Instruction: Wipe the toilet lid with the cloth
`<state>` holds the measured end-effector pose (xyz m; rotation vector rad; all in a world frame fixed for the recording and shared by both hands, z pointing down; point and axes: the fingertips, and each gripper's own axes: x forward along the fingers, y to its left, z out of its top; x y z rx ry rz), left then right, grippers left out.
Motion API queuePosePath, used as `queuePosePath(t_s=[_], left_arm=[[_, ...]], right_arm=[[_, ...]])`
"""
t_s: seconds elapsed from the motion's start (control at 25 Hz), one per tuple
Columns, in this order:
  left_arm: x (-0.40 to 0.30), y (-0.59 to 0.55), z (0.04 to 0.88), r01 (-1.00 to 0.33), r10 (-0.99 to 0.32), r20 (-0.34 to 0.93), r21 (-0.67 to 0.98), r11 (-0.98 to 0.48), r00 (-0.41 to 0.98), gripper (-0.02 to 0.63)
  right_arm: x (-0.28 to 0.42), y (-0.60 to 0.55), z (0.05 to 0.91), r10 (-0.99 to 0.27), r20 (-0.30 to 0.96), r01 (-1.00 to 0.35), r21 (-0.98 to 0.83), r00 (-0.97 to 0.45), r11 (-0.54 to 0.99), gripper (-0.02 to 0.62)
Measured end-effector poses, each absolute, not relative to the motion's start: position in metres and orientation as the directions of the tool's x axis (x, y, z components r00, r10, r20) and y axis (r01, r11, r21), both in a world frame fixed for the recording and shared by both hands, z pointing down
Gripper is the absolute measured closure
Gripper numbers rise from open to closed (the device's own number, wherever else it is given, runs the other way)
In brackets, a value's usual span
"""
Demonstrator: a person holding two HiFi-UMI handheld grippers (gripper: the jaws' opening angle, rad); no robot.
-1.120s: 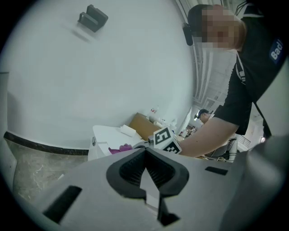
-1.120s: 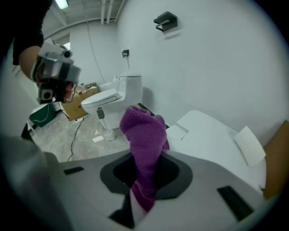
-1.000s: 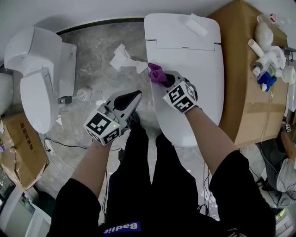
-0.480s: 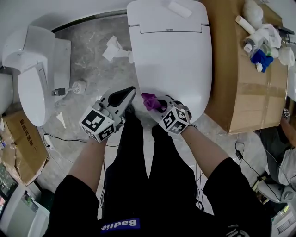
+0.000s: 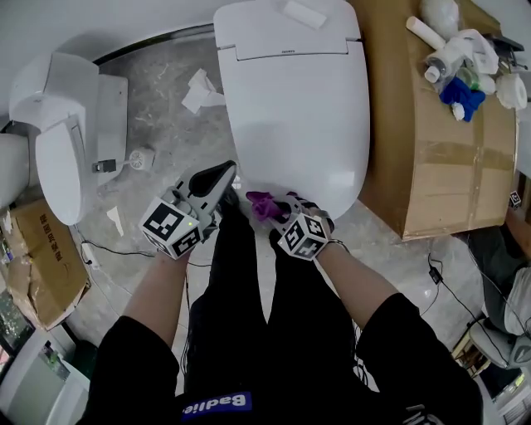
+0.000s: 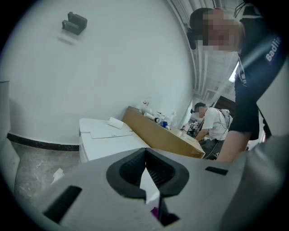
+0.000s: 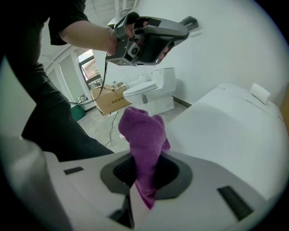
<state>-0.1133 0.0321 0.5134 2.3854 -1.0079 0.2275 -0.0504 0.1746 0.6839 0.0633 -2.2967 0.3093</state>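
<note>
The toilet lid (image 5: 290,108) is lying shut, white and glossy, squared off at its far end and rounded at its near end; its long axis is running from far to near, with the rounded end pointing toward the person. A small white block (image 5: 303,14) is resting on the toilet's top beyond the lid. To the right, just beside the toilet, a large closed cardboard box (image 5: 431,166) is standing with tape across it, and it is carrying white bottles (image 5: 440,46) and a blue object (image 5: 461,93) on its far end. A second toilet (image 5: 58,141) is sitting well apart at the left, and nearer on that side an opened cardboard carton (image 5: 33,257) is lying on the floor, its contents too unclear to tell. The left gripper (image 5: 226,170) is hanging over the floor just left of the lid's near end, its jaws pressed together on nothing. The right gripper (image 5: 278,214) is pinching the purple cloth (image 5: 264,205) at the lid's near left edge; the bunched cloth is sticking out past the jaws toward the lid, though whether it is touching the lid cannot be told.
</note>
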Motion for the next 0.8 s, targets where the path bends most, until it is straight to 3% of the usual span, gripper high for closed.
queuePosePath(t_s=[0.8], left_arm=[[-0.109, 0.100, 0.483, -0.709, -0.657, 0.287, 0.413, -0.572, 0.697, 0.589]], right_arm=[[-0.042, 0.199, 0.680, -0.002, 0.769, -0.219, -0.180, -0.639, 0.959, 0.520]])
